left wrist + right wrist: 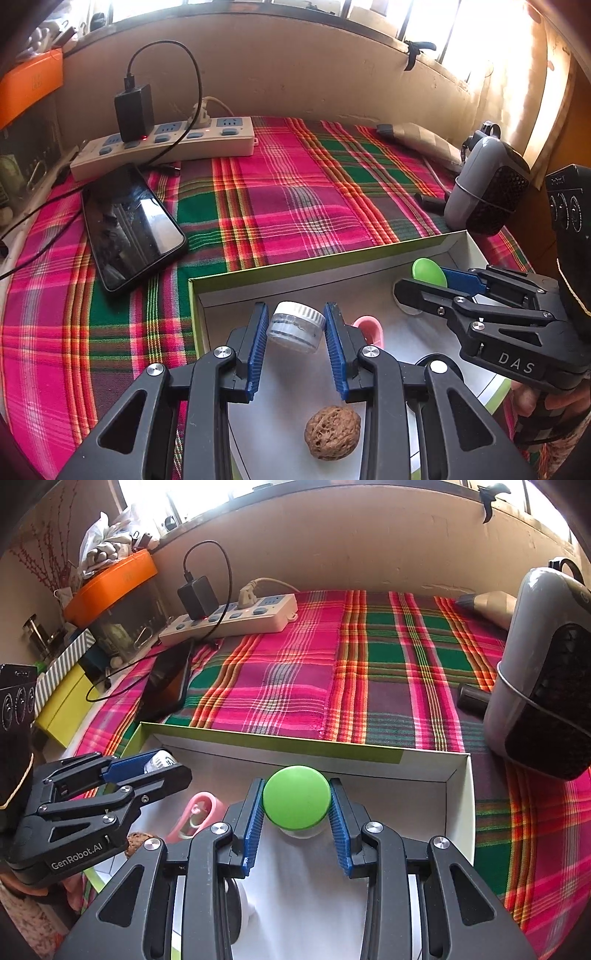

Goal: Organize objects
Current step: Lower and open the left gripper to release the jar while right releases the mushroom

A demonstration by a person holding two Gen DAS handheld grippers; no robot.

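Note:
A small clear jar with a white lid [295, 326] sits tilted between the blue pads of my left gripper [296, 312], which is shut on it over the open white box [314, 264]. From the right wrist, the left gripper [171, 762] is at the box's left end with the white lid [159, 761] showing. My right gripper [296, 788] is shut on a green-lidded jar [297, 801] near the box's far wall. That right gripper [424, 282] and the green lid [428, 271] appear at the box's right end. A walnut [332, 432] and a pink item [369, 328] lie inside the box.
The box [277, 740] rests on a plaid cloth [295, 192]. A black phone [129, 229] and a power strip [166, 147] with a charger lie at the back left. A grey heater-like appliance [543, 686] stands right of the box. A round black-and-white item [236, 897] lies in the box.

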